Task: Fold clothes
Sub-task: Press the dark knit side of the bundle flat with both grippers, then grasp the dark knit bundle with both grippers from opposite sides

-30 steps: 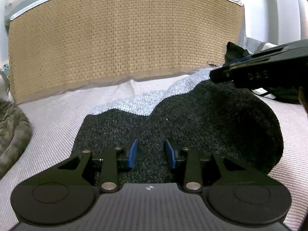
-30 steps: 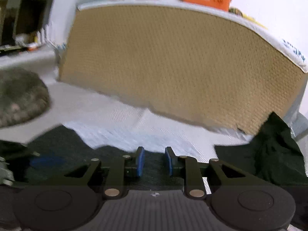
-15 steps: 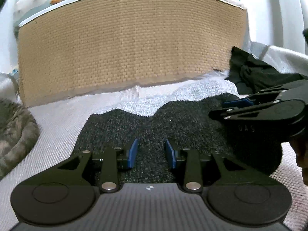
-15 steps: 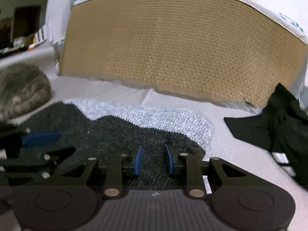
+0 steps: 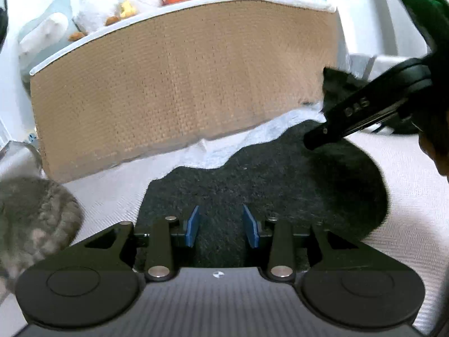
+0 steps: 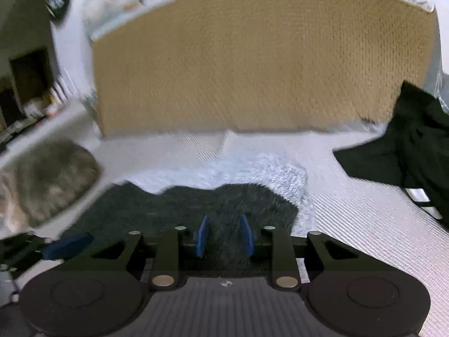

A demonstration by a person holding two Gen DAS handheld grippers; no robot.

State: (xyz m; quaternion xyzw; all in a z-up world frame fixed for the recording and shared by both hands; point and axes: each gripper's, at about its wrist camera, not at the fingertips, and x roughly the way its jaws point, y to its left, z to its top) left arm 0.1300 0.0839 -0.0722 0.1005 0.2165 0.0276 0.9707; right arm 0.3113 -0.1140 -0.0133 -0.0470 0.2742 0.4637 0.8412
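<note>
Each matte black plastic two-finger gripper, left (image 5: pixel 221 230) and right (image 6: pixel 224 236), is fitted with blue rubber pads (image 5: pixel 192 226), silver pivot screws (image 5: pixel 157 271), round black discs and a ribbed grey body.

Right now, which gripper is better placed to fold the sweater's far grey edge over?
Right, probably. The right gripper sits over the sweater near its grey edge. The left gripper, also opening, sits farther back over the dark part.
</note>
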